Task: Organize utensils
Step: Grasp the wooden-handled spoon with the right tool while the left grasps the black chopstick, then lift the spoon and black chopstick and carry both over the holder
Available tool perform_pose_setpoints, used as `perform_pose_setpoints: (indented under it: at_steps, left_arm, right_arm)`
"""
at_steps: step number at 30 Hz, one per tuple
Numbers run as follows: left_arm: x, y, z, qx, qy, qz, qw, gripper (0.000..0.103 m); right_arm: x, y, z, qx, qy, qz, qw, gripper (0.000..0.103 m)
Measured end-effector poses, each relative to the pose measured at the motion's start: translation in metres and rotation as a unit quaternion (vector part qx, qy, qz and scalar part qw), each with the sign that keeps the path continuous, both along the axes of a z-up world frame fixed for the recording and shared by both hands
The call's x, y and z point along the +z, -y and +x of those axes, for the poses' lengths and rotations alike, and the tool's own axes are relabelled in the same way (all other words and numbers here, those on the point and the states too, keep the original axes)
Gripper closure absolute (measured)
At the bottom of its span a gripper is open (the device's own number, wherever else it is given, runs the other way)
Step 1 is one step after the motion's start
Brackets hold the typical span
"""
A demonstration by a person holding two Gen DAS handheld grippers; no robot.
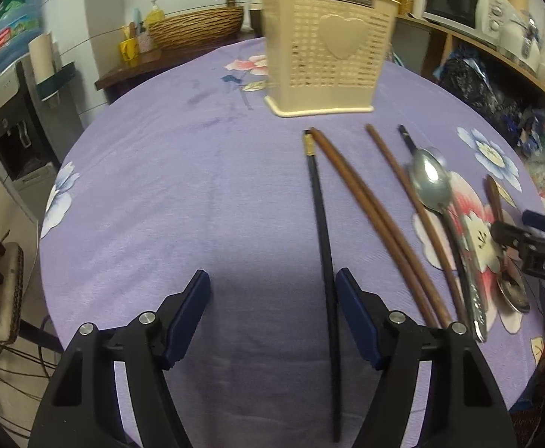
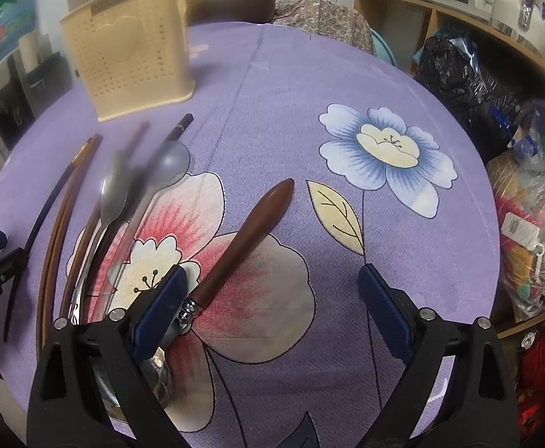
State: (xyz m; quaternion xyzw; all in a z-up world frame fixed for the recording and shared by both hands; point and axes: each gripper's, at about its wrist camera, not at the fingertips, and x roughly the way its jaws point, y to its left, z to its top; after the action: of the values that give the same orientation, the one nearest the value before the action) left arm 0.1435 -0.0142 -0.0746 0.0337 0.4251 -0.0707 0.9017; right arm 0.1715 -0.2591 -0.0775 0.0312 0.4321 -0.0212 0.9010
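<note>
Tools point(image 1: 272, 283) point(image 2: 272, 291) both wide, empty; 5 chopsticks point(image 1: 319, 201), 3 spoons point(image 1: 431, 179), 1 holder point(image 1: 328, 52).

Both grippers point steeply down toward the table. The left gripper point(image 1: 272, 300) has its jaws apart, nothing pressed between the blue pads point(image 1: 194, 306). The right gripper point(image 2: 272, 298), seen at far right from the left wrist view, also stands wide open.

Two wrist fisheyes, both tilted steeply down at the counter point(image 1: 160, 194) from close above.
Each looks forward along its own fingers toward the beige utensil holder point(image 1: 324, 56); both share the holder, the laid-out chopsticks point(image 2: 53, 239) and spoons point(image 2: 113, 190).
</note>
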Motion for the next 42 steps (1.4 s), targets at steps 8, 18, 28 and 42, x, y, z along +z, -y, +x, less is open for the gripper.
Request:
perform_pose_setpoints:
  at_steps: [8,18,28,42]
  left_arm:
    - [0.002,0.013,0.039,-0.036,-0.017,0.017,0.999,0.035]
    - [0.008,0.006,0.104,-0.035,-0.041,0.027,0.9982,0.047]
    - [0.01,0.005,0.106,-0.017,-0.038,0.016,0.999,0.052]
    - [0.013,0.02,0.128,-0.009,-0.041,0.028,0.9987,0.093]
  right_arm:
    - [0.001,-0.007,0.013,0.013,-0.003,0.003,1.0,0.013]
    - [0.01,-0.015,0.037,0.044,-0.005,0.046,0.998,0.032]
    - [0.013,-0.009,0.052,0.022,-0.006,0.043,0.999,0.055]
    - [0.013,-0.017,0.067,0.019,-0.006,0.034,0.999,0.085]
